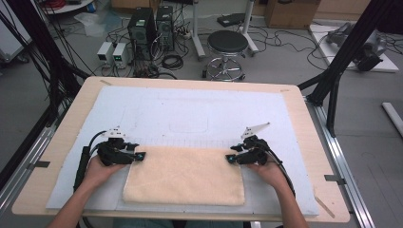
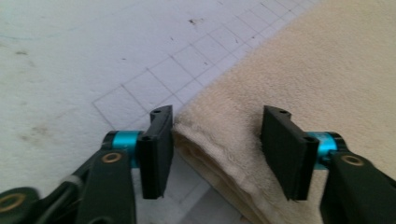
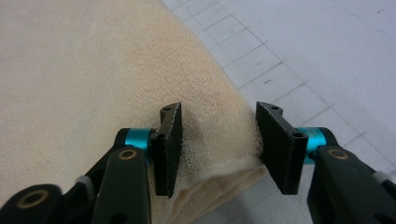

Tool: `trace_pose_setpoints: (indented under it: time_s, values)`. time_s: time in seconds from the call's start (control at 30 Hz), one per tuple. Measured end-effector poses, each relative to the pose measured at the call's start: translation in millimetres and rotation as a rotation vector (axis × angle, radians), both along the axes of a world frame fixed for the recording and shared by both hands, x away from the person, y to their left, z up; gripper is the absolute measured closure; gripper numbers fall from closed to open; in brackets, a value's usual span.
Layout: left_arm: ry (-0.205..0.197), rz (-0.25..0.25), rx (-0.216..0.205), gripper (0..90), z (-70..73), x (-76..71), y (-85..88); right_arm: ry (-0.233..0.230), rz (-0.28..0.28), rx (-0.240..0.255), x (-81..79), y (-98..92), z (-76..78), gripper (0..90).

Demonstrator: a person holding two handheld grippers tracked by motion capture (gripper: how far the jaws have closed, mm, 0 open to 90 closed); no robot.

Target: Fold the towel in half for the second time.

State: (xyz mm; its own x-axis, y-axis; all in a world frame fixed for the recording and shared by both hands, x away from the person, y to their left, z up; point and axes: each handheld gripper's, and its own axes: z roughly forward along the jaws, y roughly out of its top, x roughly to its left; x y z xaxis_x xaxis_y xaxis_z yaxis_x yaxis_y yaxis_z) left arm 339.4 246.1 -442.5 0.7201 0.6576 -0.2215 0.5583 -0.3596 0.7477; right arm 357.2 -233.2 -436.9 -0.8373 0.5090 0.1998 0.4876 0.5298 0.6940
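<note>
Mid-fold, I'd say: the folded cream towel point(image 1: 184, 175) has its far corners sitting between both claws, left gripper point(image 2: 215, 142) and right gripper point(image 3: 218, 142) open, not pinching. Next they'd need to close.

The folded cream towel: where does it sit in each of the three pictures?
High view: the towel lies low in the middle, on the white mat.
Left gripper view: it fills the right side, one corner between the open tongs.
Right gripper view: it fills the left side, one corner between the open tongs.
Shared landmark: the mat's printed grid lines beside the towel's edge.
</note>
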Motion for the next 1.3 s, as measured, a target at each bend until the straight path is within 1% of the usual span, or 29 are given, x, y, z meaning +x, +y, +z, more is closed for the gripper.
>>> trace_pose_setpoints:
  time_s: [0.03, 0.1, 0.17, 0.2, 0.27, 0.37, 0.4, 0.43, 0.53, 0.6, 0.63, 0.67, 0.7, 0.8, 0.83, 0.9, 0.93, 0.97, 1.0, 1.03, 1.1, 1.13, 1.2, 1.23, 1.3]
  values:
    - [0.010, -0.005, -0.010, 48.3, -0.1, 0.3, 1.0, 0.006, 0.000, 0.009, -0.2, -0.8, -0.6, 57.0]
    - [0.019, -0.013, -0.016, 53.6, -0.2, 0.4, 1.6, 0.019, 0.003, 0.016, -1.7, -1.5, 0.0, 62.9]
    - [0.019, -0.020, -0.018, 62.5, 0.3, -0.4, 0.4, 0.010, 0.014, 0.019, -3.0, -1.2, 0.1, 70.9]
    - [0.010, -0.026, -0.012, 65.2, 1.0, -0.9, 0.1, 0.012, 0.016, 0.018, -3.8, -1.1, 0.4, 72.6]
    - [0.003, -0.021, -0.006, 72.0, 2.6, -2.4, -0.6, 0.005, 0.020, 0.018, -5.3, -0.5, 0.9, 75.6]
    - [-0.005, -0.006, -0.004, 76.5, 5.2, -4.8, -0.9, -0.025, 0.029, 0.006, -7.3, 1.5, 3.8, 78.2]
    - [-0.018, -0.004, 0.005, 77.4, 6.6, -5.6, -0.8, -0.034, 0.027, 0.003, -8.5, 1.5, 5.8, 78.8]
    - [-0.032, 0.009, 0.006, 78.0, 8.3, -6.9, -1.1, -0.042, 0.025, 0.001, -9.3, 1.4, 8.3, 79.2]
    - [-0.074, 0.059, -0.013, 79.0, 15.9, -7.5, 0.5, -0.078, 0.009, 0.001, -9.8, 1.8, 20.7, 80.0]
    - [-0.108, 0.102, -0.008, 79.1, 21.5, -4.8, 0.7, -0.113, 0.003, 0.002, -7.6, 4.6, 31.0, 80.0]
    - [-0.121, 0.124, -0.004, 79.1, 24.3, -2.5, 0.9, -0.123, -0.002, 0.002, -5.5, 6.2, 36.5, 80.0]
    - [-0.130, 0.147, -0.007, 79.1, 26.5, 0.5, 0.3, -0.136, -0.005, 0.000, -2.3, 8.1, 41.8, 80.0]
    - [-0.142, 0.167, -0.005, 79.1, 28.3, 3.9, -0.1, -0.162, -0.013, -0.001, 2.1, 9.8, 46.0, 80.0]
    - [-0.158, 0.213, 0.015, 79.0, 31.8, 19.6, -2.7, -0.185, -0.043, -0.009, 19.3, 14.3, 54.4, 79.9]
    - [-0.169, 0.234, 0.005, 79.0, 32.0, 24.6, -3.1, -0.182, -0.055, -0.006, 25.6, 15.8, 55.4, 79.9]
    - [-0.161, 0.263, 0.000, 79.0, 31.8, 36.6, -3.7, -0.192, -0.068, -0.021, 38.5, 18.5, 55.2, 79.9]
    - [-0.160, 0.275, -0.005, 79.0, 31.4, 42.6, -4.6, -0.187, -0.076, -0.021, 44.8, 19.4, 54.2, 79.9]
    - [-0.162, 0.284, -0.011, 79.0, 31.6, 48.0, -4.9, -0.180, -0.083, -0.023, 51.3, 19.7, 53.1, 79.9]
    - [-0.155, 0.287, -0.009, 79.0, 32.5, 54.0, -5.2, -0.177, -0.093, -0.026, 56.9, 20.1, 52.0, 79.9]
    - [-0.157, 0.294, -0.011, 79.0, 33.3, 59.1, -6.9, -0.184, -0.105, -0.033, 61.4, 20.4, 51.2, 79.9]
    - [-0.161, 0.297, -0.005, 79.0, 35.8, 68.6, -8.7, -0.180, -0.119, -0.047, 70.6, 20.4, 50.7, 79.9]
    - [-0.156, 0.298, -0.005, 79.0, 37.1, 72.8, -9.3, -0.177, -0.129, -0.046, 74.8, 20.0, 51.5, 79.9]
    - [-0.167, 0.306, -0.009, 79.0, 39.4, 79.8, -10.1, -0.184, -0.151, -0.031, 83.3, 18.3, 53.9, 79.9]
    - [-0.172, 0.314, -0.012, 79.0, 40.5, 82.6, -9.8, -0.177, -0.163, -0.028, 87.3, 17.9, 55.1, 79.9]
    - [-0.164, 0.312, 0.001, 78.9, 43.4, 90.3, -10.9, -0.181, -0.177, -0.035, 94.5, 19.0, 56.5, 79.7]
